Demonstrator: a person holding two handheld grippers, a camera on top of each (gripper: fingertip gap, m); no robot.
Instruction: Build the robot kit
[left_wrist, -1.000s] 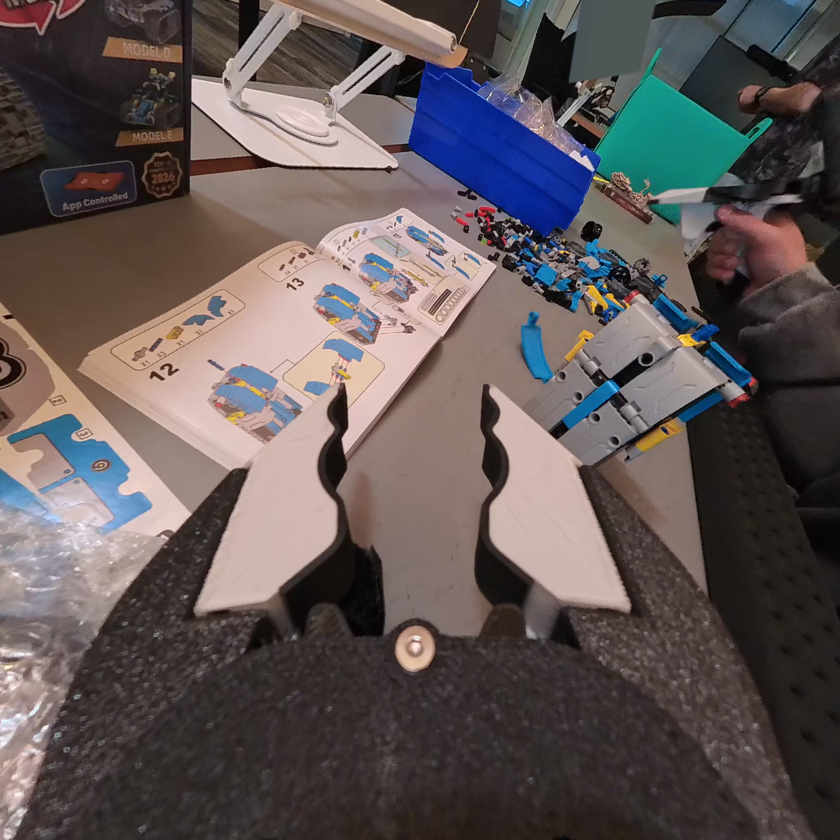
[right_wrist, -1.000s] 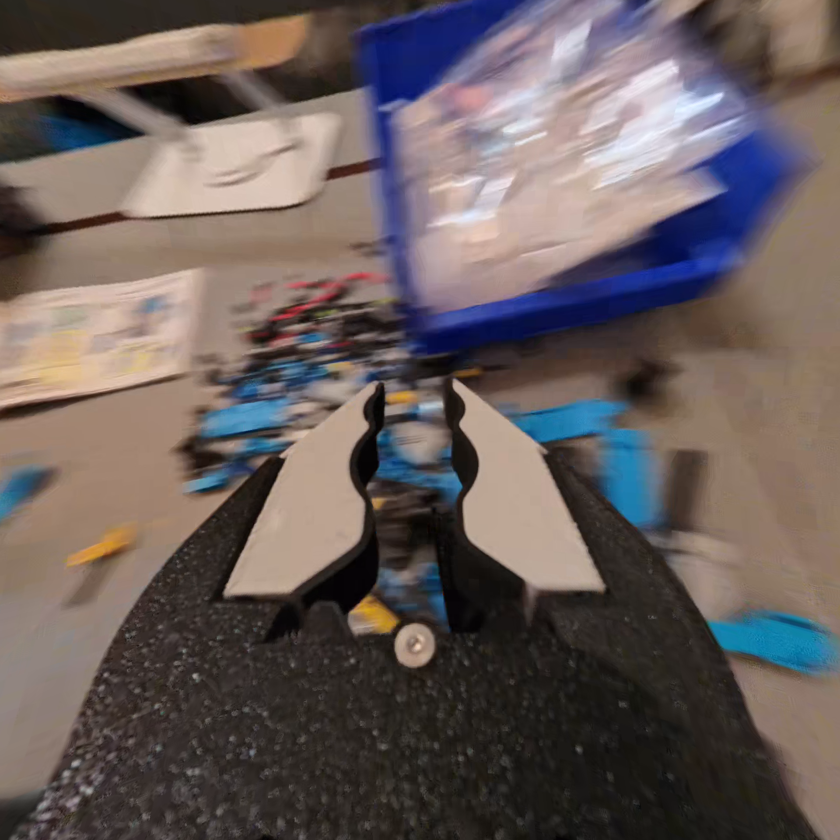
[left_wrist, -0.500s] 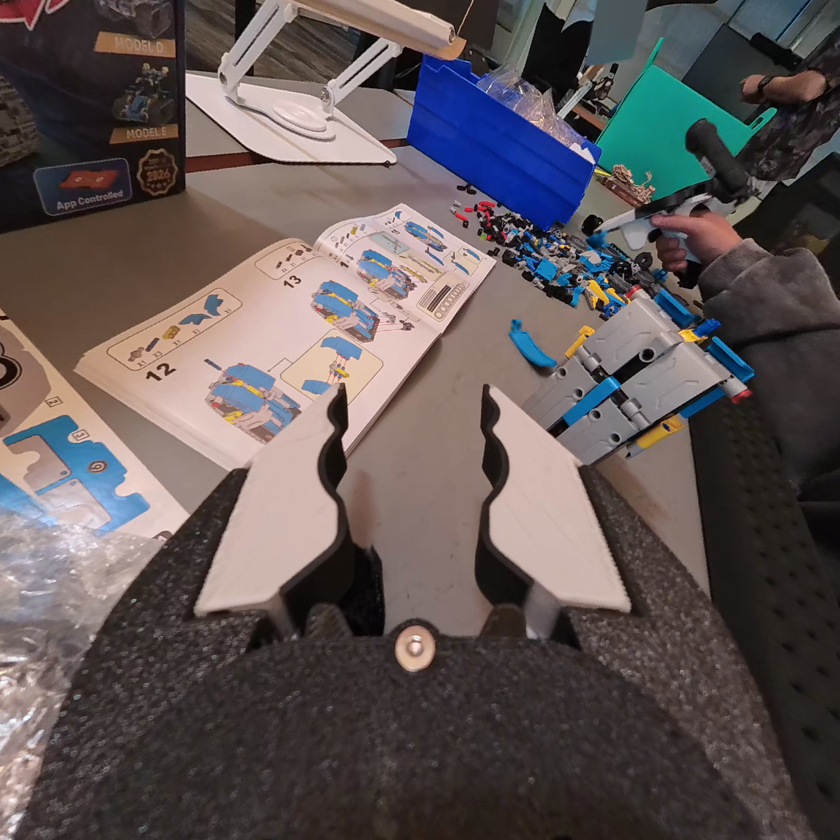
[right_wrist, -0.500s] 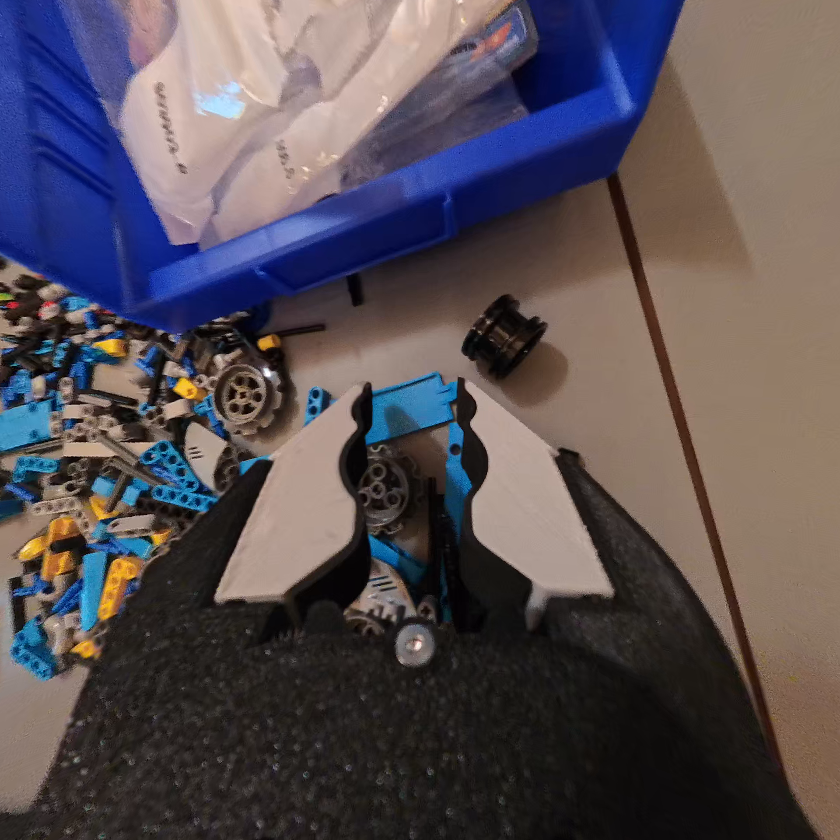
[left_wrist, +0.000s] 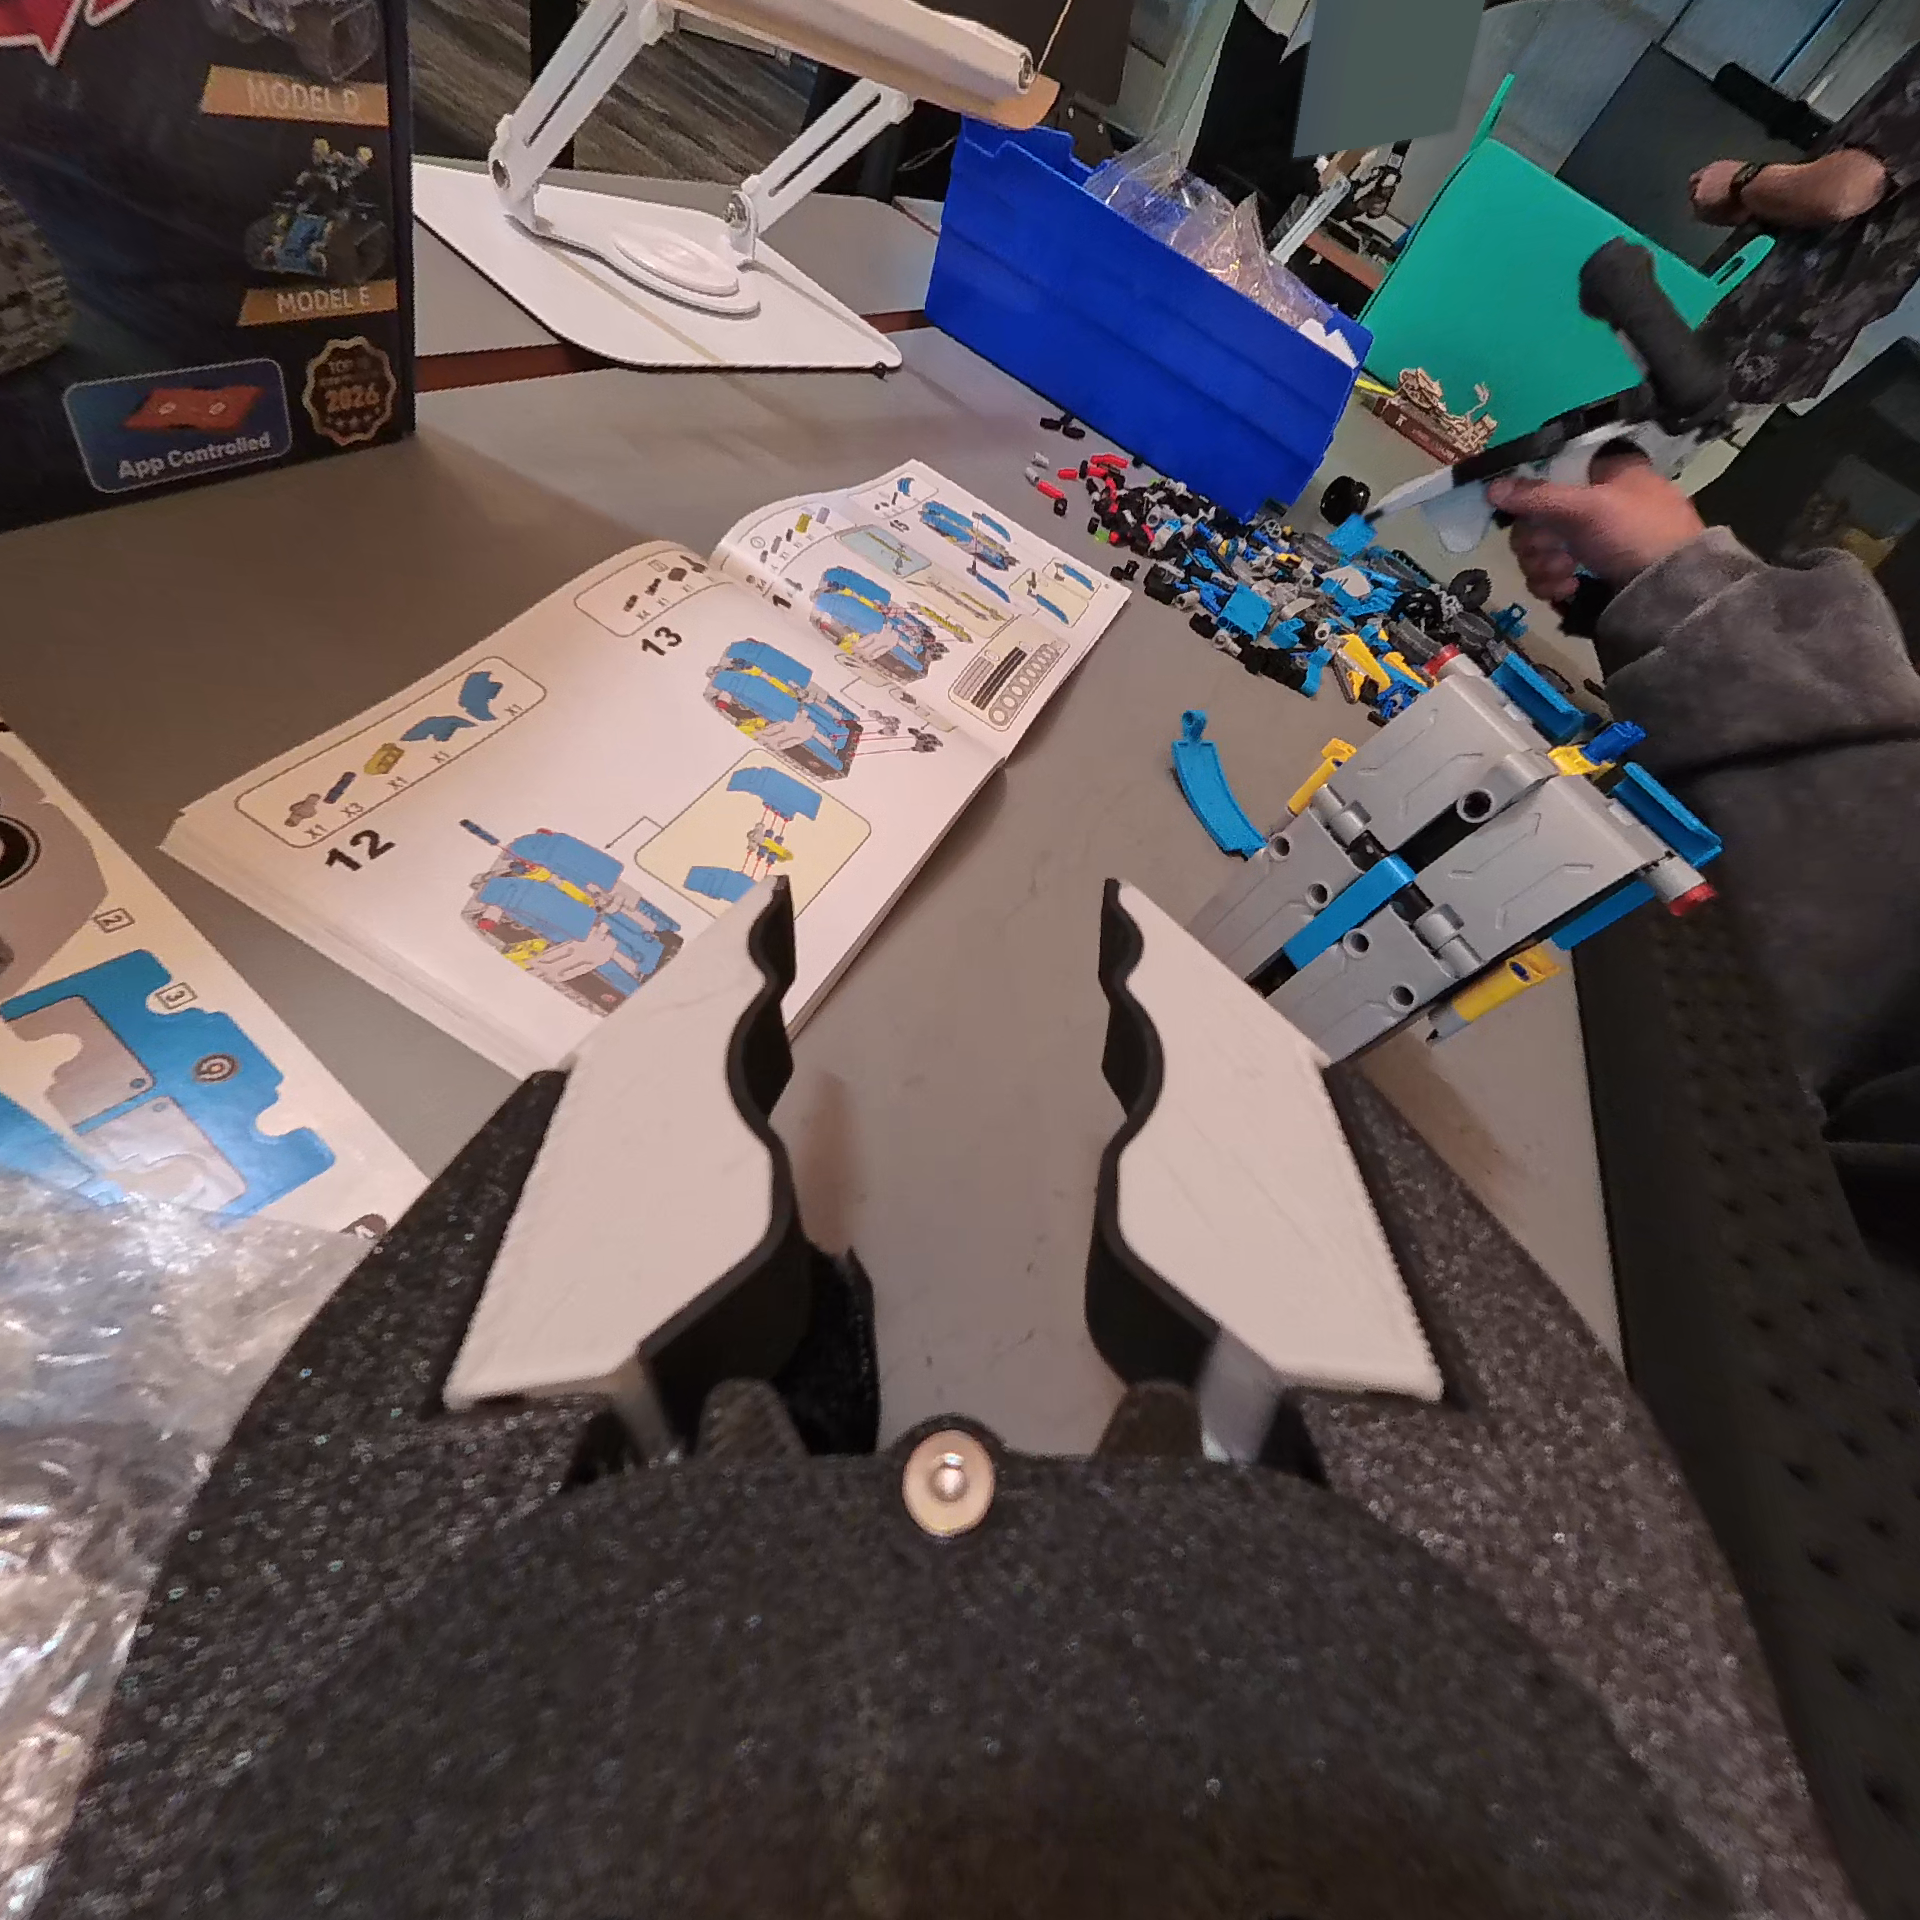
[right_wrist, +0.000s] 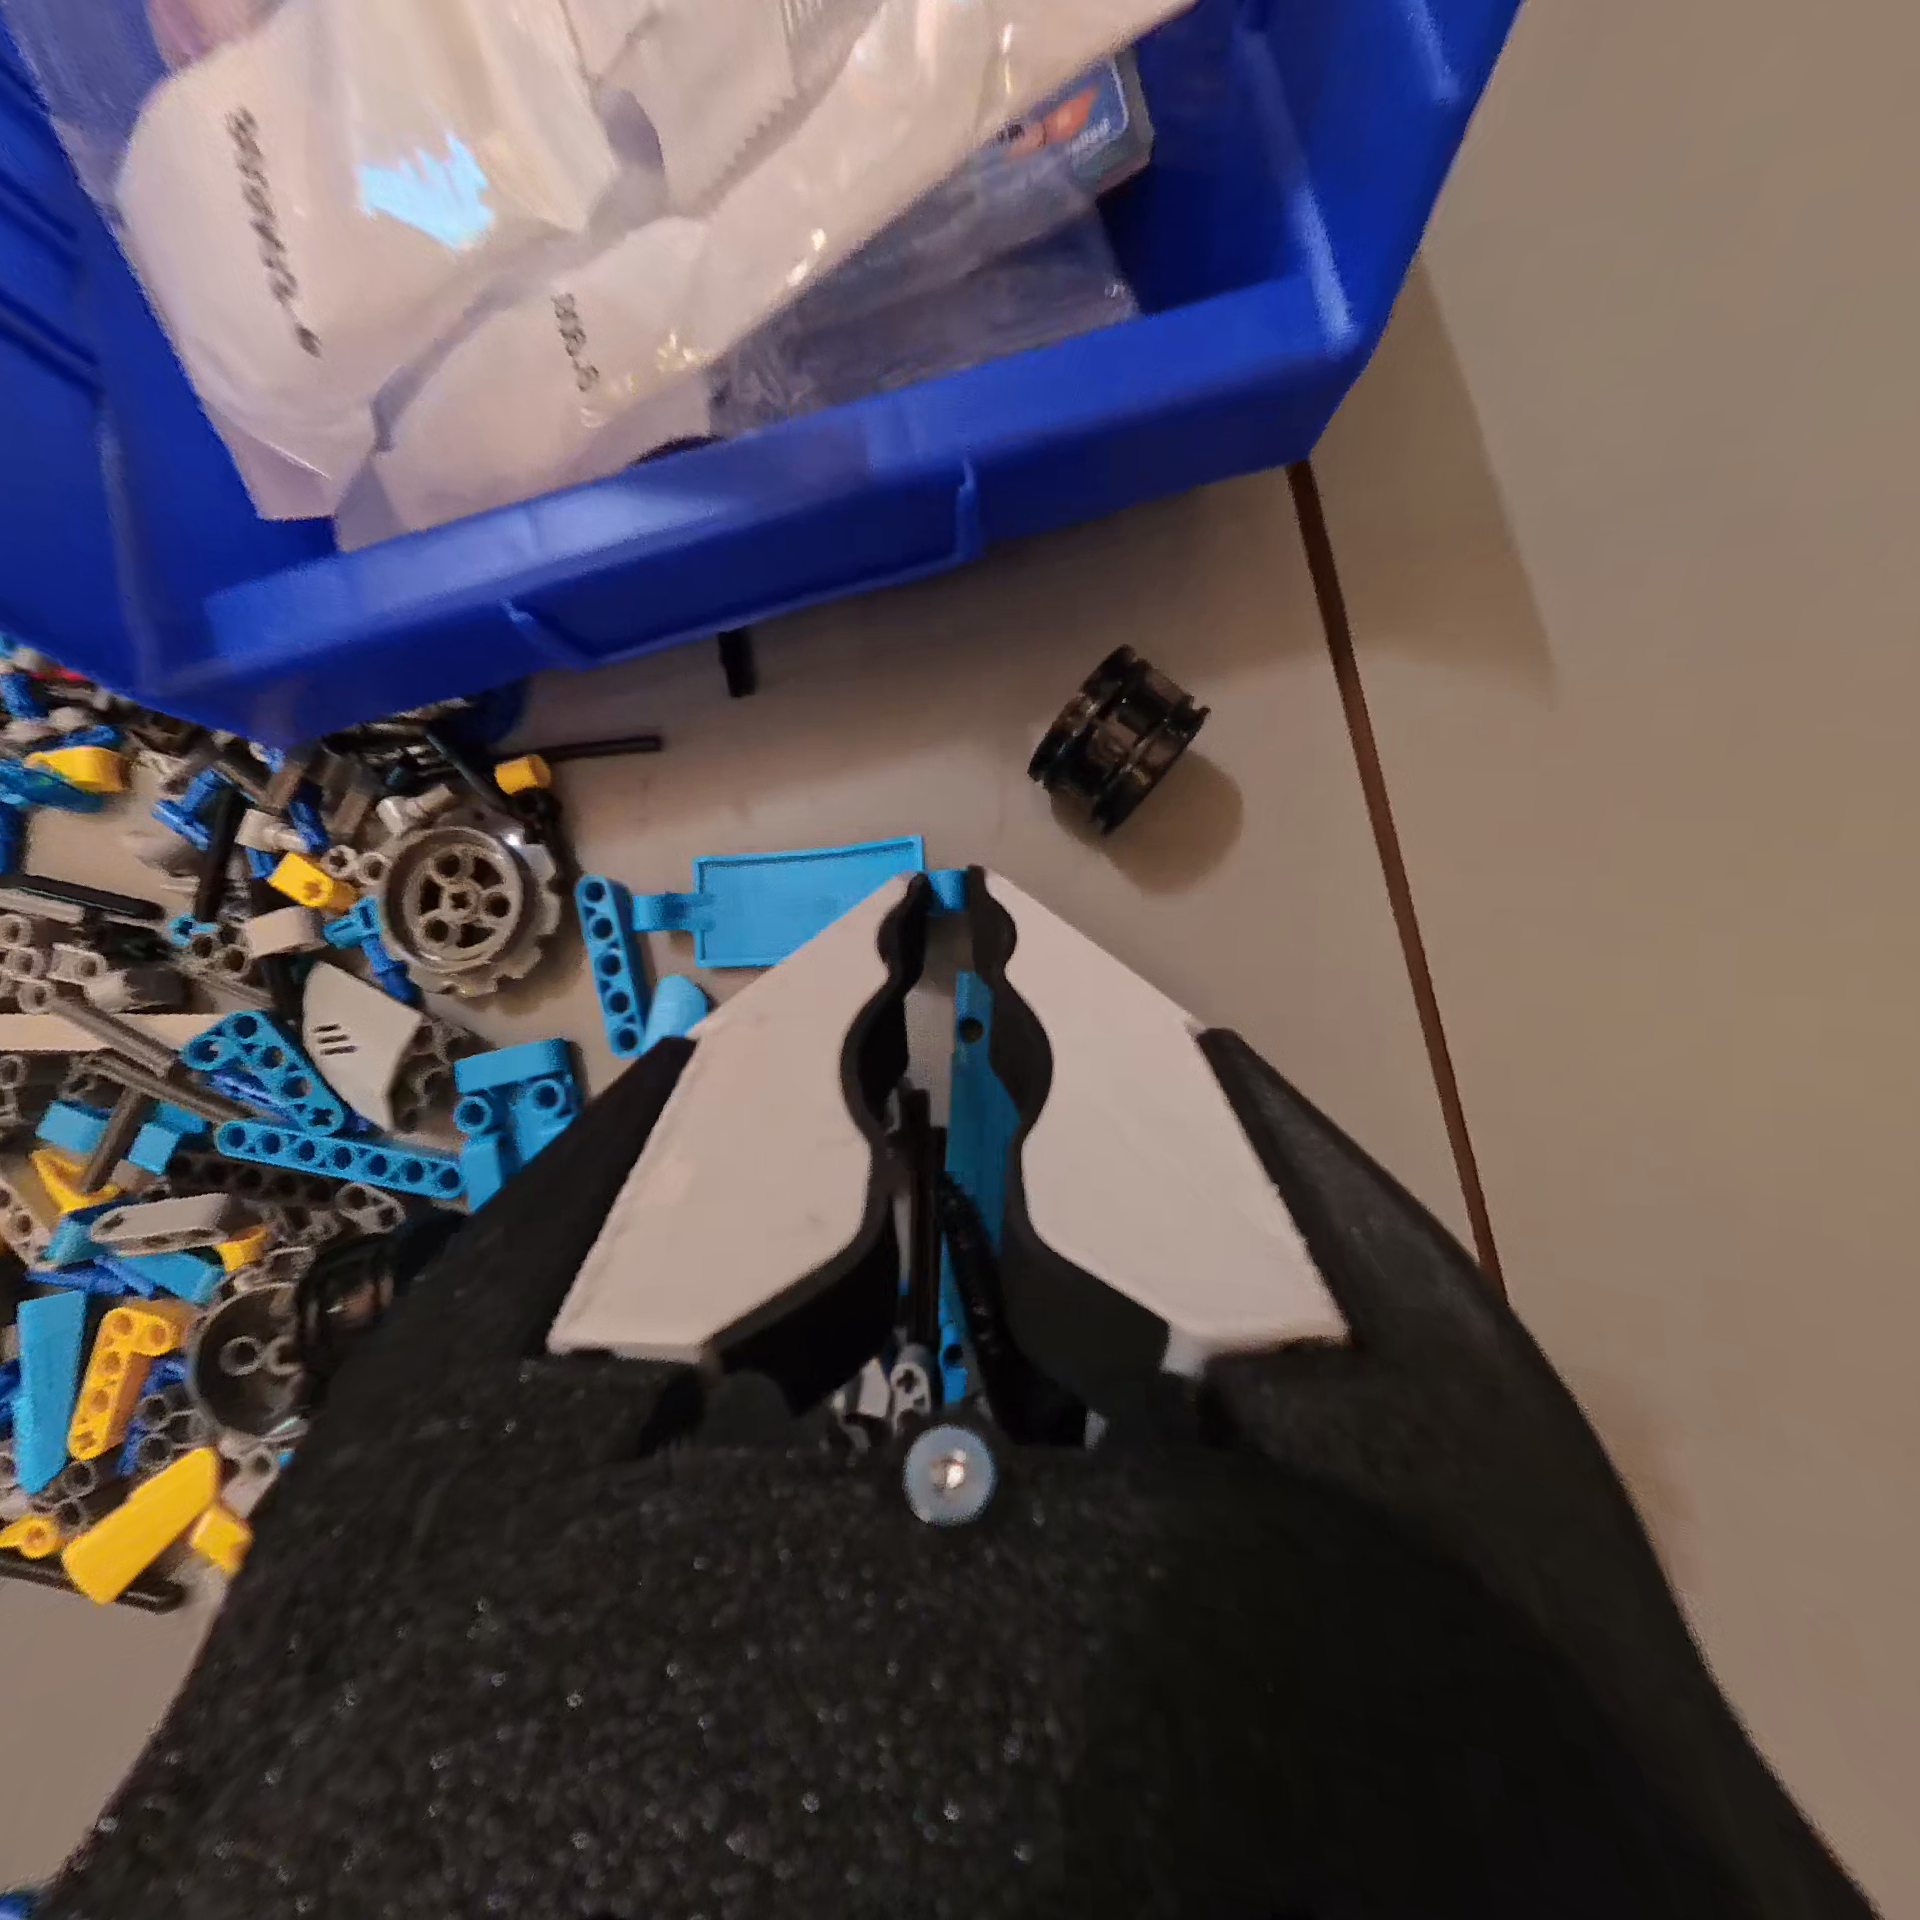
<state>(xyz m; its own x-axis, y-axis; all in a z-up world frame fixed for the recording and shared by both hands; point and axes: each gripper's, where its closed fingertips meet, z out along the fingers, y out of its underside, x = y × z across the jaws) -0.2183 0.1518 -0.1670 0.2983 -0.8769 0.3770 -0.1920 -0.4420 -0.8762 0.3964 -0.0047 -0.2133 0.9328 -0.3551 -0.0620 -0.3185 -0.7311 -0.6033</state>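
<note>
Your left hand-held gripper (left_wrist: 943, 914) hangs over bare grey tabletop (left_wrist: 977, 1039), jaws wide apart, nothing betw. them. Just ahead-left of it lies an open instruction booklet (left_wrist: 644, 769); ahead-right, near its right finger, a grey-and-blue part-built model (left_wrist: 1455, 862), w/ a curved blue piece (left_wrist: 1205, 779) beside that. Farther ahead: loose-parts pile (left_wrist: 1288, 603), blue bin (left_wrist: 1132, 322) w/ clear bags in it, white folding stand (left_wrist: 675, 249), dark product box (left_wrist: 197, 239) far left. Crinkled plastic wrap (left_wrist: 94, 1382) sits close on its left. Beyond the tabletop edge the room shows a green panel (left_wrist: 1475, 260) and another person's arm.

Your right hand-held gripper (right_wrist: 945, 883) is down at the pile's edge, tips nearly together and pinched on a thin blue piece (right_wrist: 948, 888) that joins a flat blue panel (right_wrist: 790, 914) just left of the tips. A black wheel rim (right_wrist: 1120, 740) lies ahead-right, apart from it; a grey gear wheel (right_wrist: 462, 902) ahead-left; the bin wall straight ahead. A brown seam (right_wrist: 1382, 862) runs along the tabletop on its right.
</note>
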